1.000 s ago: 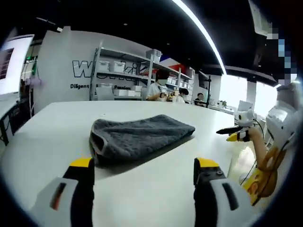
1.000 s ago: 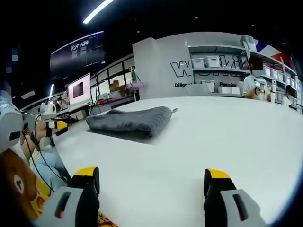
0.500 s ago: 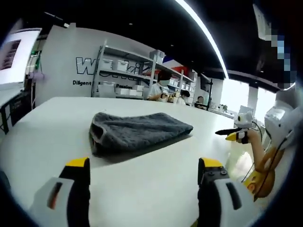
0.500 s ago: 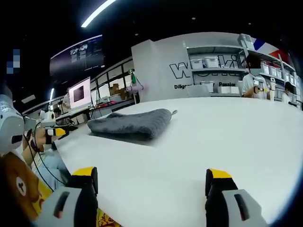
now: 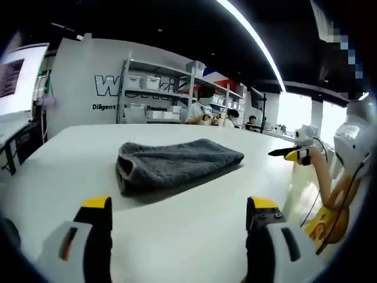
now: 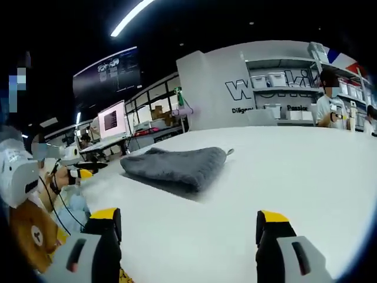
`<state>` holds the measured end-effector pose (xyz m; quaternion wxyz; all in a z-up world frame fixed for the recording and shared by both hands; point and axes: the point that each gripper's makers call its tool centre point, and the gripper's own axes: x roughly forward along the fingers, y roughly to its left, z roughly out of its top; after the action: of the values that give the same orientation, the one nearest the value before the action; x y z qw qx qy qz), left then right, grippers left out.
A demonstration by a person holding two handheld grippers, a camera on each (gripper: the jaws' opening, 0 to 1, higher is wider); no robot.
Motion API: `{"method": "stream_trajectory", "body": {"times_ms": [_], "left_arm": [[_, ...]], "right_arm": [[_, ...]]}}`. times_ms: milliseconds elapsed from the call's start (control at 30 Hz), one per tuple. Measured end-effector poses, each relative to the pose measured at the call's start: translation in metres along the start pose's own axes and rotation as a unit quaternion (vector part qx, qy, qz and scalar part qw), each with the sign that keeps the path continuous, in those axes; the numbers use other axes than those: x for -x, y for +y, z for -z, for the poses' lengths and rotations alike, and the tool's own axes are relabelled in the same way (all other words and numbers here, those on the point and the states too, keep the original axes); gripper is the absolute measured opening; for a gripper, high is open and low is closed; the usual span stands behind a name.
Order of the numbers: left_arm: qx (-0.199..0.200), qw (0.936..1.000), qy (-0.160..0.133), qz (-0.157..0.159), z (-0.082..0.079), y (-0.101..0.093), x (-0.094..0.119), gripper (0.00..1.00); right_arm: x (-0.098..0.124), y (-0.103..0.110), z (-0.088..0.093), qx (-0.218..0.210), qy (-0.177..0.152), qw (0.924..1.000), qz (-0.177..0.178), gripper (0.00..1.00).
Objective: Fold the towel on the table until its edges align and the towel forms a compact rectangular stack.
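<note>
So, towel (image 5: 177, 165): 12 o'clock of left hand-held gripper (image 5: 179, 215), long axis crosswise
Jaws: both spread, empty; right hand-held gripper (image 6: 188, 227) likewise off it

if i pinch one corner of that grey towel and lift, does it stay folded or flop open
Probably flops: the grey towel lies in soft, rounded folds, sagging at the edges. Its thick terry pile looks grippy, so it likely won't slip from the jaws. Pushed across the white table, it may bunch rather than slide.

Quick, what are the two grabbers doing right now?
Left gripper: open, holding nothing.
Right gripper: open, holding nothing.
</note>
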<state>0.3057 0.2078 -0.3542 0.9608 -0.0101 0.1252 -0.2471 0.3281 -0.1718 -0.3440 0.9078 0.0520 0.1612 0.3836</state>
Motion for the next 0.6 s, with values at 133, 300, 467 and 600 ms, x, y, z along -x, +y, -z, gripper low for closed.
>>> {"method": "stream_trajectory", "body": {"times_ms": [133, 300, 467, 600], "left_arm": [[0.002, 0.9999, -0.001, 0.015, 0.002, 0.000, -0.004, 0.99], [0.006, 0.9994, -0.007, 0.034, 0.001, -0.004, -0.009, 0.99], [0.008, 0.9986, -0.011, 0.051, -0.001, -0.007, -0.013, 0.99], [0.008, 0.9981, -0.016, 0.060, -0.004, -0.009, -0.015, 0.99]], "right_arm": [[-0.025, 0.000, -0.031, -0.059, -0.010, 0.9943, -0.088, 0.99], [-0.060, -0.010, -0.051, -0.153, 0.008, 0.9769, -0.149, 0.93], [-0.094, -0.021, -0.047, -0.207, 0.055, 0.9633, -0.162, 0.85], [-0.119, -0.036, -0.042, -0.237, 0.071, 0.9566, -0.155, 0.80]]}}
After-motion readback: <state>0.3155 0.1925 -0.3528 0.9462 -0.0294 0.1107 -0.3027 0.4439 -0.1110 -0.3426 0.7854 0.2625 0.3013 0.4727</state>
